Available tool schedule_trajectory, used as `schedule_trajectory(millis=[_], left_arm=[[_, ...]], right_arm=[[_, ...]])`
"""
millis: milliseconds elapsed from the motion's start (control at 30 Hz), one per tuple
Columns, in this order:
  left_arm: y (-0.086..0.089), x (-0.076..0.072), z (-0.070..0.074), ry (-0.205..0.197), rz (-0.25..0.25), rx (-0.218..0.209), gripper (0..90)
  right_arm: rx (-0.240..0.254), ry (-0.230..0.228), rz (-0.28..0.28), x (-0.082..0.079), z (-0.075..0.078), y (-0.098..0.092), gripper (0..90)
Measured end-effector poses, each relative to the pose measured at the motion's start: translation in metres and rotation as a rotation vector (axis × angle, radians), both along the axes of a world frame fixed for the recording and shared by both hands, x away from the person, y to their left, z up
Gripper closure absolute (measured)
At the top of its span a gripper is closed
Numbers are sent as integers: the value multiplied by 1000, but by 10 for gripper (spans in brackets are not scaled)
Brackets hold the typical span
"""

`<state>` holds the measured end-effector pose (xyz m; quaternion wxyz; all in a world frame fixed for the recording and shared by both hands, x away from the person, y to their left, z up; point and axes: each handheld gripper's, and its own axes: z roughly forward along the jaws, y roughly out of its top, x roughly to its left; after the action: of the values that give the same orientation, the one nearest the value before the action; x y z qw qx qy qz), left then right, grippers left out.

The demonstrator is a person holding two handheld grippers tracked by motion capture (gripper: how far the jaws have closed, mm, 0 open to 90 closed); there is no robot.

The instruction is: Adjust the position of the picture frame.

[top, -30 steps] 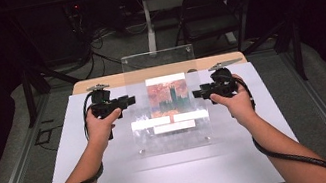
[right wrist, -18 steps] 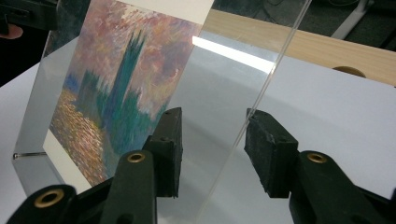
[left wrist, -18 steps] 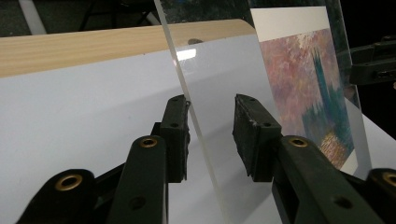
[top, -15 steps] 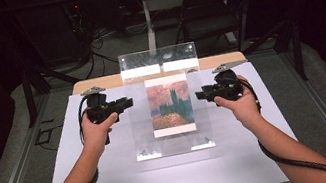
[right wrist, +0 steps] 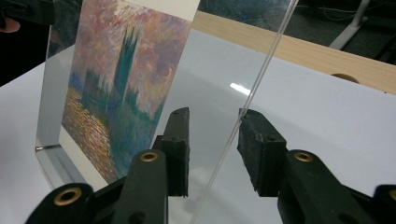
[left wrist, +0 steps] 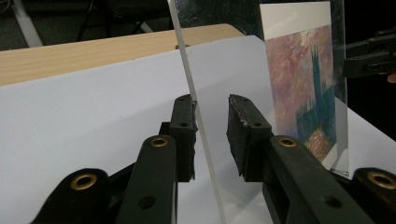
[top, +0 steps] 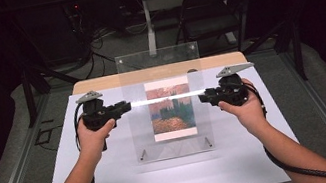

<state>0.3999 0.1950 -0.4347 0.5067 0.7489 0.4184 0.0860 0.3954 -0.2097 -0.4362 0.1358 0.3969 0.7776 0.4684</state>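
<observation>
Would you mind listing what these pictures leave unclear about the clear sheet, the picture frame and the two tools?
- High view: whether the pads of the left tool and right tool touch the clear sheet is too small to tell.
- Left gripper view: the sheet's lower edge is cut off by the bottom of the picture.
- Right gripper view: the picture frame has its top cut off by the upper edge.
- High view: glare blurs the print.

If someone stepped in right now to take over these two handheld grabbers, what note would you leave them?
Left gripper: fingers have just been closing around the clear panel's left edge; one pad touches, the other is apart. Not gripped.
Right gripper: also closing, panel edge between its fingers with gaps showing.
The panel stands nearly upright above the base sheet, where the painting print lies.
Done: print placed, panel raised.
Left: probably grip firmly, then lower the panel over the print.
</observation>
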Motion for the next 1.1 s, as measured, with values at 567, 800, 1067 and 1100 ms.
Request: schedule_trajectory(millis=[567,800,1067,1100], left_arm=[[-1,-22,6,-32,11,15,748],[1,-33,6,-51,4,-1,762],[3,-47,6,-66,-7,-18,779],[3,-49,6,-67,-8,-21,781]], right_arm=[[33,-12,-2,-17,3,-2,679],[48,-38,-11,-29,3,-3,691],[57,-50,-12,-44,3,-4,700],[58,-53,-12,-45,3,-4,699]])
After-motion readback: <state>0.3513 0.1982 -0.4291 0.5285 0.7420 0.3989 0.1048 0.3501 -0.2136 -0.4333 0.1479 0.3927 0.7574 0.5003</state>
